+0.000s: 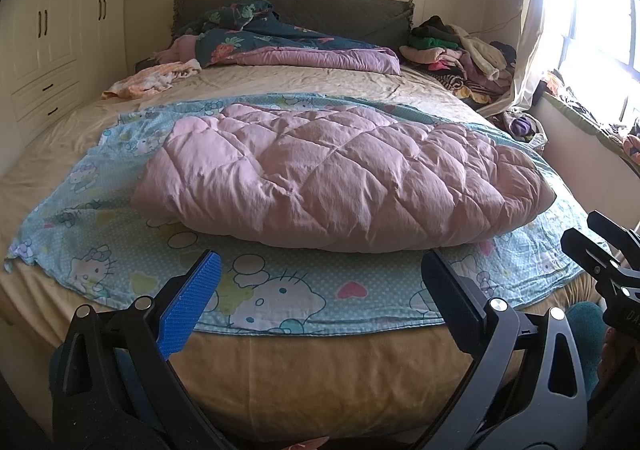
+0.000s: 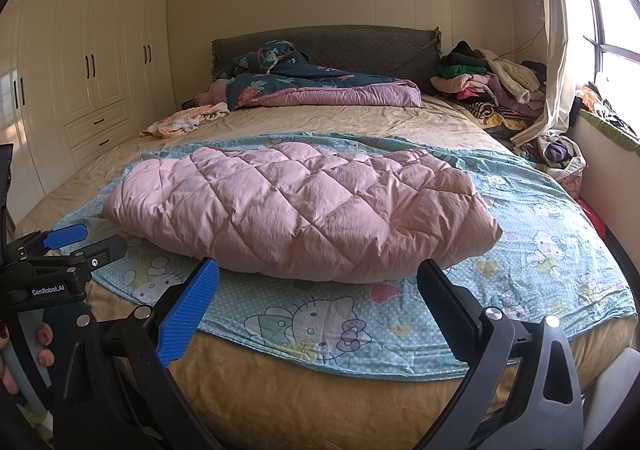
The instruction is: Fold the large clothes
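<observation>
A pink quilted padded piece (image 1: pixel 340 174) (image 2: pixel 300 210) lies folded into a thick bundle across the near half of the bed. Under it is a light blue cartoon-cat sheet (image 1: pixel 120 250) (image 2: pixel 540 250), spread flat, its front hem near the mattress edge. My left gripper (image 1: pixel 320 256) hangs open just in front of the bundle, holding nothing. My right gripper (image 2: pixel 318 264) is open too, also short of the bundle's near edge. Each gripper shows in the other's view: the right gripper (image 1: pixel 600 258) at the right edge, the left gripper (image 2: pixel 68 246) at the left, held by a hand (image 2: pixel 40 338).
The tan bed sheet (image 1: pixel 280 370) covers the mattress. A dark floral duvet (image 1: pixel 280 42) lies by the headboard, with a peach-and-white garment (image 1: pixel 152 80) to its left. A pile of clothes (image 1: pixel 460 50) sits at the back right. Cream wardrobes (image 1: pixel 48 50) stand left; a window with a curtain (image 1: pixel 532 30) is right.
</observation>
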The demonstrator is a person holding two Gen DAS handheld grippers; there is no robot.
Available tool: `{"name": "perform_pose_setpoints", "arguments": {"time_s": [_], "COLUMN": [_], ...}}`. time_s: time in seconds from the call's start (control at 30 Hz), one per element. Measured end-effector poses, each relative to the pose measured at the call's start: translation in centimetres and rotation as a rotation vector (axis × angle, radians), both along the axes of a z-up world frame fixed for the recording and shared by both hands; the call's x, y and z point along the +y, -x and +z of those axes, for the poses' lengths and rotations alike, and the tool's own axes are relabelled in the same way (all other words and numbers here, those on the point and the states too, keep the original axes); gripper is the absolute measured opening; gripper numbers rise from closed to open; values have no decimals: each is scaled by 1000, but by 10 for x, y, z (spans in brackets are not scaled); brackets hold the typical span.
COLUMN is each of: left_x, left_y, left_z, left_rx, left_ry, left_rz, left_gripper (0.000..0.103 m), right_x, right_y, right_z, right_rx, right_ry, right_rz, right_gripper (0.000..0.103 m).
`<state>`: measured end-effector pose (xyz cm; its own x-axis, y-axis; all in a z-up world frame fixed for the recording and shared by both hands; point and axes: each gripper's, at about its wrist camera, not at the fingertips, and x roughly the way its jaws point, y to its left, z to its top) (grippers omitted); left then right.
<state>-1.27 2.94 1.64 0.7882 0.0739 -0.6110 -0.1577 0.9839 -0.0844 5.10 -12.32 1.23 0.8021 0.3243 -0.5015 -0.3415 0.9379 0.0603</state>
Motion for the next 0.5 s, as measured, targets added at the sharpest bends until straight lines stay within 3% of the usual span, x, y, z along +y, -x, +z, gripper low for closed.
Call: {"name": "perform_pose_setpoints", "arguments": {"time_s": [0.5], "left_x": [2], "left_y": [1], "left_z": [0], "left_rx": [0], "left_ry": [10], "left_rz": [-5], "left_gripper": [94], "right_x": [0], "right_y": [1], "right_z": [0], "right_rx": [0], "right_ry": [1], "right_rz": [0], "right_gripper": [99]}}
